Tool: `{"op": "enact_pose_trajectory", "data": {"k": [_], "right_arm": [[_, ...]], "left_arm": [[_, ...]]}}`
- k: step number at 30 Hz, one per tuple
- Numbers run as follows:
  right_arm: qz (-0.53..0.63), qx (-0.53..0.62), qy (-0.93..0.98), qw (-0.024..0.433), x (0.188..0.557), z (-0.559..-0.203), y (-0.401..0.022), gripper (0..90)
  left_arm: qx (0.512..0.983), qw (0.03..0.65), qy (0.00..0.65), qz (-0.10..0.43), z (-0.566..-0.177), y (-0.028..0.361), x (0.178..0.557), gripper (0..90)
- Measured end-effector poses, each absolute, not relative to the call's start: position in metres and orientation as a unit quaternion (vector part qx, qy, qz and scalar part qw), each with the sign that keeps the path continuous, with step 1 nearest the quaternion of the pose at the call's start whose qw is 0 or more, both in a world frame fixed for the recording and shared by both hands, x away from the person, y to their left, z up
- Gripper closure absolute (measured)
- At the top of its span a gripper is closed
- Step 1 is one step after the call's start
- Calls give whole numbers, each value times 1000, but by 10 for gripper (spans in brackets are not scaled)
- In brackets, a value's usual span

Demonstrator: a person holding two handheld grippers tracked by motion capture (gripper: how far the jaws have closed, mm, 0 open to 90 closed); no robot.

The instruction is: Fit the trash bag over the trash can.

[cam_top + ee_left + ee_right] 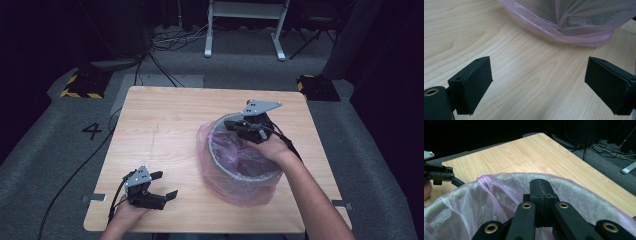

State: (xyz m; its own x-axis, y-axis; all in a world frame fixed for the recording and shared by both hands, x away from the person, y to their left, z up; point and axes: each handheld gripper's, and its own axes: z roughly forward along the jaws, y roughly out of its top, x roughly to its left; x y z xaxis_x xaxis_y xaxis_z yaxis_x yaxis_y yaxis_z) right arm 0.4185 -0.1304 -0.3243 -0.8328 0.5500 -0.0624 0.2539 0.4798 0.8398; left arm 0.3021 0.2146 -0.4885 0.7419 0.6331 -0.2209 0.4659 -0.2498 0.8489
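A round grey bin (245,167) lined with a thin pink plastic bag (212,165) stands near the wooden table's (170,125) right edge. The right gripper (235,126), jaws pressed together, sits at the bin's far rim, probably pinching the liner to seat it, though I cannot confirm the film between the pads. The left gripper (164,185) rests spread near the front-left corner, idle.

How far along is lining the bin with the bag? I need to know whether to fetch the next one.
Done: the pink bag already drapes over the bin's rim and down its outside. In hand: the right gripper, fingers shut, sits at the rim's far side, apparently pinching film. The left gripper waits open on the table. Left: probably tidying the remaining film.
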Motion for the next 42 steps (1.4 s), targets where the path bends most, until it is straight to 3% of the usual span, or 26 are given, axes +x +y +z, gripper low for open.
{"op": "enact_pose_trajectory", "data": {"k": [13,34,38,42], "right_arm": [[354,249,890,144,428,-358,-114,879],[215,240,946,47,439,-399,-99,876],[241,250,936,57,438,-386,-99,877],[270,271,921,79,437,-350,-100,871]], "left_arm": [[787,503,346,83,-488,214,302,75],[786,506,346,79,-489,213,304,73],[785,508,344,83,-488,214,305,73],[784,510,344,85,-486,215,304,74]]}}
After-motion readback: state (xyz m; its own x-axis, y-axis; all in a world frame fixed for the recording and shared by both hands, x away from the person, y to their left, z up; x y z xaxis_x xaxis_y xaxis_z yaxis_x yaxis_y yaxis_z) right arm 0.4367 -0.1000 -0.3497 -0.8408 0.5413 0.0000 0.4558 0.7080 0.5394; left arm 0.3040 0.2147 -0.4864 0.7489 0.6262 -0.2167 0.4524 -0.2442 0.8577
